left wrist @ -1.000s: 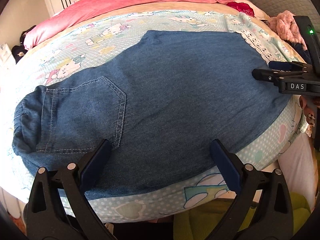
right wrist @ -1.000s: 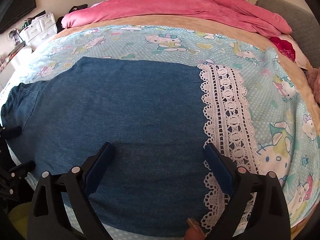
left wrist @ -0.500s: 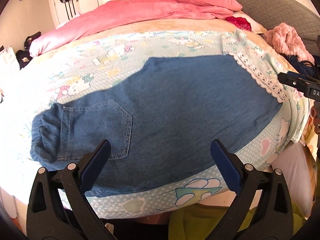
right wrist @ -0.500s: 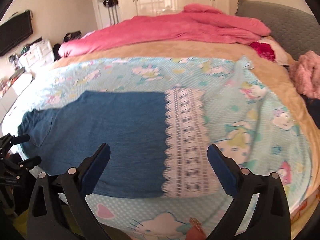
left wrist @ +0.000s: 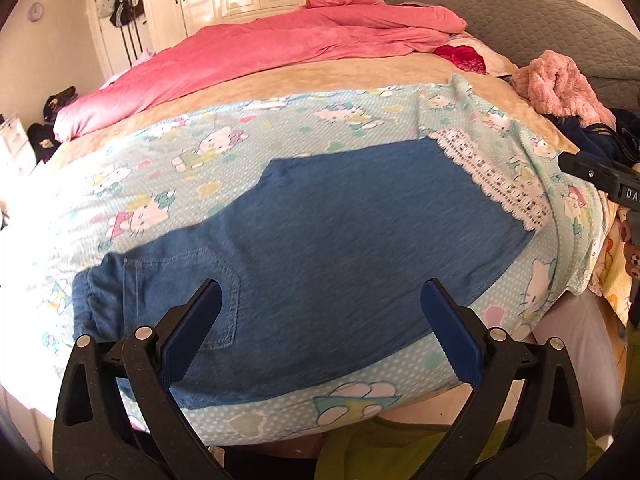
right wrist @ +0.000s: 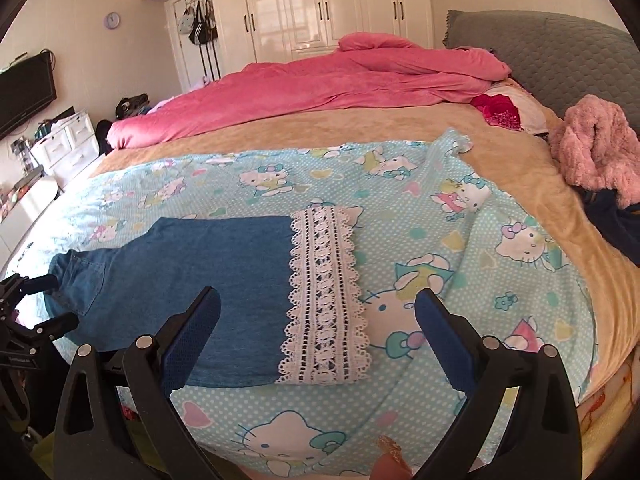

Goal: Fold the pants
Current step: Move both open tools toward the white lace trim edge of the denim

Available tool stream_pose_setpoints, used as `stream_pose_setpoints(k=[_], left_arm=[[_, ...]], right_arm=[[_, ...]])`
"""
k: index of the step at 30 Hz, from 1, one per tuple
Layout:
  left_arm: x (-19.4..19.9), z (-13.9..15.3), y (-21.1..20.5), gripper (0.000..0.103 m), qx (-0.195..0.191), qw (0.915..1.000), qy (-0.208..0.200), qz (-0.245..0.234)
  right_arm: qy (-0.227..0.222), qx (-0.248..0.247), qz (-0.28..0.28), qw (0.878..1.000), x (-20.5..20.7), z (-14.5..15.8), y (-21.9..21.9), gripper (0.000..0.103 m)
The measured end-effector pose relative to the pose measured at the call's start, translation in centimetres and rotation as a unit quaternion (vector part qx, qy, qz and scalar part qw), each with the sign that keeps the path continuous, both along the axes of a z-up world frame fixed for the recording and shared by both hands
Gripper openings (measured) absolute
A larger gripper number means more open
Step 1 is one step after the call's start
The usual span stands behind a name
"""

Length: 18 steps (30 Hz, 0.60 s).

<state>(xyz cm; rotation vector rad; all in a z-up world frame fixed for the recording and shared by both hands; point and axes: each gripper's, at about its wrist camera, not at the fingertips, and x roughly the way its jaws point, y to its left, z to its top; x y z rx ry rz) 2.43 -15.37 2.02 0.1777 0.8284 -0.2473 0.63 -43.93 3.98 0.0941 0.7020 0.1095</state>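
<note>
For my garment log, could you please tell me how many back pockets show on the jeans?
1: a stitched patch pocket near the waistband end of the blue denim pants; others may be hidden underneath.

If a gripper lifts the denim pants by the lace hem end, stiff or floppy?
Probably floppy: the pants lie flat, conforming to the bedsheet. The lace hem looks openwork, so fingers might snag it. The pocketed waist end seems thicker, likely draping heavier.
</note>
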Motion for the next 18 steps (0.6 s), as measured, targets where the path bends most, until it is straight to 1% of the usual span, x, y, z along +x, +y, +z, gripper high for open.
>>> stream_pose_setpoints(k=[10, 18], left_arm=[[1.3, 1.5, -3.1, 0.094, 0.009, 0.9995, -0.009, -0.03], [3.0, 2.0, -5.1, 0.093, 0.012, 0.9989, -0.005, -0.045]], right_arm=[[-0.009, 0.016, -0.032, 0.999, -1.2, 0.0, -3.2, 0.097], [-0.015, 0.021, -0.039, 0.999, -1.6, -0.3, -4.5, 0.097]])
